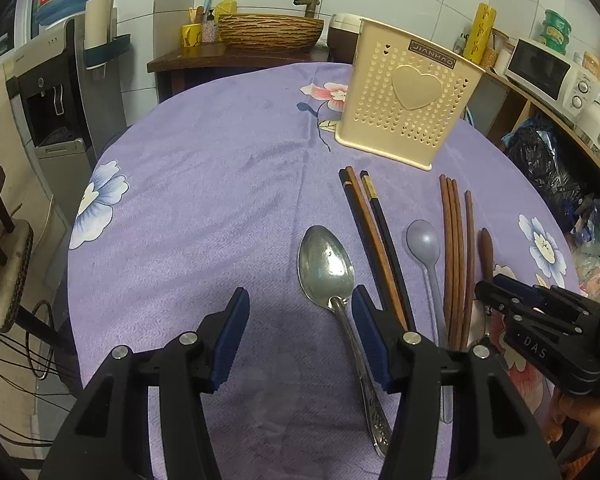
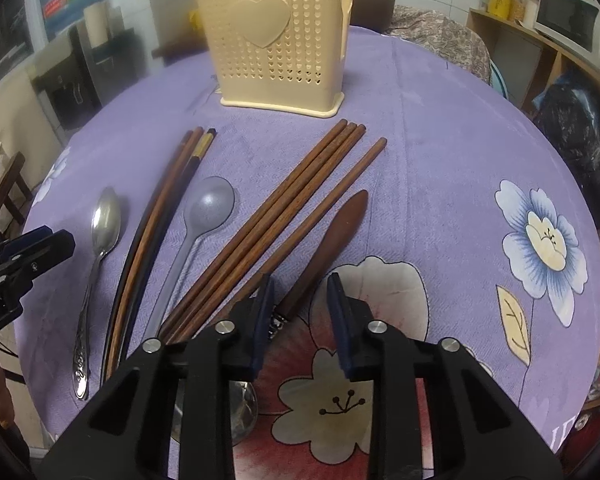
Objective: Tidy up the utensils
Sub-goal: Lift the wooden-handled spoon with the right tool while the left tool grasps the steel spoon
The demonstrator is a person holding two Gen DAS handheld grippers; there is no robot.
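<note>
Utensils flat on bench (image 1: 204, 168), in front of cream holder (image 1: 410, 96). Left tongs (image 1: 296, 332) spread, empty, beside steel spoon (image 1: 326, 266): stiff, slick, likely heaviest; pinch neck. Right tongs (image 2: 300, 312) spread around wooden-handled spoon (image 2: 332, 232). 4 brown chopsticks (image 2: 284, 208): light, prone to roll.

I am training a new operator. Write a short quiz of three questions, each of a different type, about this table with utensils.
1. True or false: the beige utensil holder lies on its side.
2. Which utensil lies nearest the left tongs? A) metal spoon B) grey plastic spoon C) wooden-handled utensil
3. Fill in: the group of four brown chopsticks lies on a ____ coloured tablecloth.

Key: 1 false, it stands upright. 2 A. 3 purple. Both the left and the right tongs are open and hold nothing.
</note>
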